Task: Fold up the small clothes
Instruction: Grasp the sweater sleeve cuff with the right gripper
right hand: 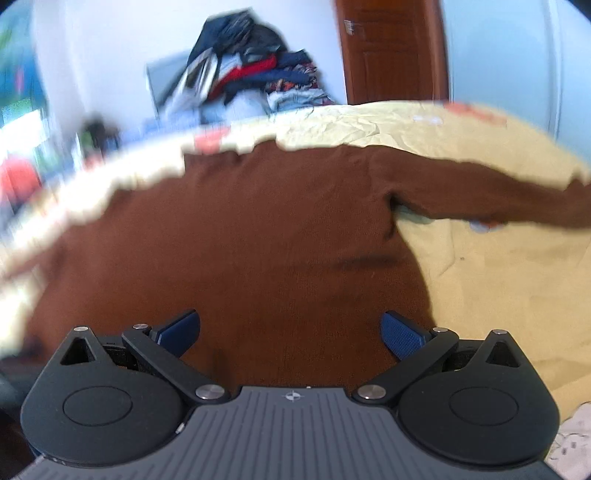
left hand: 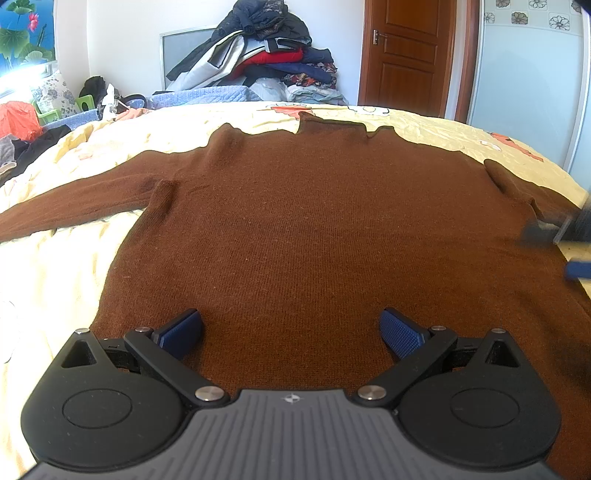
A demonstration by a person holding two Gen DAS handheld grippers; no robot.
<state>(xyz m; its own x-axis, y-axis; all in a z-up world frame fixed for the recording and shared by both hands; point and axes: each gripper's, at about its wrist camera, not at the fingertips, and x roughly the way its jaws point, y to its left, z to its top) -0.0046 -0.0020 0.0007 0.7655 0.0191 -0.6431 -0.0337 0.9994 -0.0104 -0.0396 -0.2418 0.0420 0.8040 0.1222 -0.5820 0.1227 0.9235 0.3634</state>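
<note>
Spread flat across frame centre on the bed [left hand: 55, 280]: brown sweater [left hand: 314, 229]; left hand-held gripper [left hand: 291, 332] and right hand-held gripper [right hand: 290, 334] wide, empty; likely risk: shallow hem pinch catching one knit layer, skewing fold.

Sweater [left hand: 314, 229]: uniform dark brown in a fine knit texture; bed cover [left hand: 66, 258]: pale yellow with orange-red printed motifs near its far edge. Left tool [left hand: 291, 332] and right tool [right hand: 291, 334]: black arms and housings, grey ribbed centre plate, silver pivot pins, with blue dotted-texture pads [left hand: 400, 334] on the fingers. Background: door [left hand: 406, 51] in reddish-brown wood, walls white, clothes pile [left hand: 266, 55] in mixed navy, red, white and black, and wall picture [left hand: 22, 33] in blue with green leaves and a pink flower.
</note>
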